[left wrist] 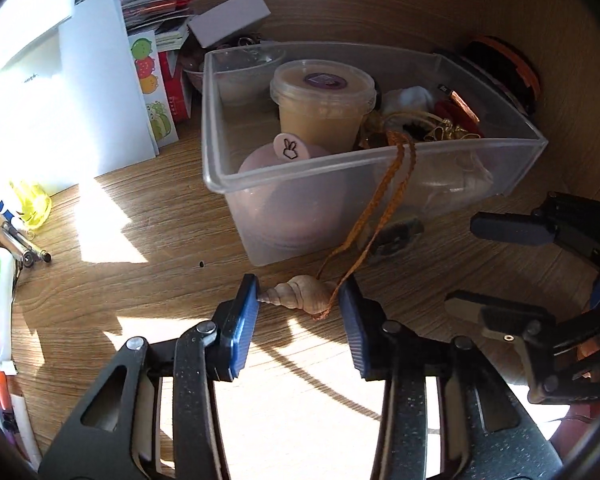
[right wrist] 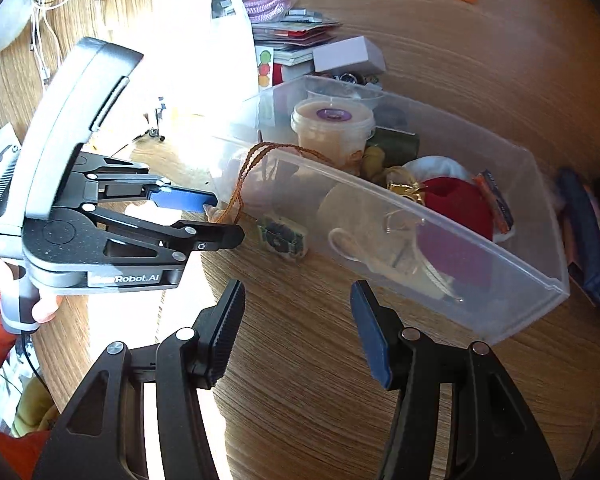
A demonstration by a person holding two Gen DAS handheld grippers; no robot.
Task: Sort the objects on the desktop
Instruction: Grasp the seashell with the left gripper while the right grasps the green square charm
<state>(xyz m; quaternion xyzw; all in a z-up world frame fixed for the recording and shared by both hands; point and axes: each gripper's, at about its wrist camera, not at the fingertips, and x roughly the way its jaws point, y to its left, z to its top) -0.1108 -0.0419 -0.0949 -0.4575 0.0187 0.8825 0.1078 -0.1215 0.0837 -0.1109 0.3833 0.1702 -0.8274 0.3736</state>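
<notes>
The shell (left wrist: 296, 294) lies on the desk (left wrist: 148, 240) just before the clear bin's (left wrist: 340, 168) near wall, its long axis crosswise between the left tongs' (left wrist: 299, 300) open jaws, cord (left wrist: 384, 200) trailing into the bin. The right tongs (right wrist: 298, 304) gape empty, farther off.

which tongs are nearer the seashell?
Left. The left tongs straddle the seashell on the desk, open; the right tongs hang open, off to its right.

"Robot.AI" on left tongs (right wrist: 216, 216) body, peace-hand sign on pink round lid (left wrist: 291, 147), other labels unreadable
</notes>
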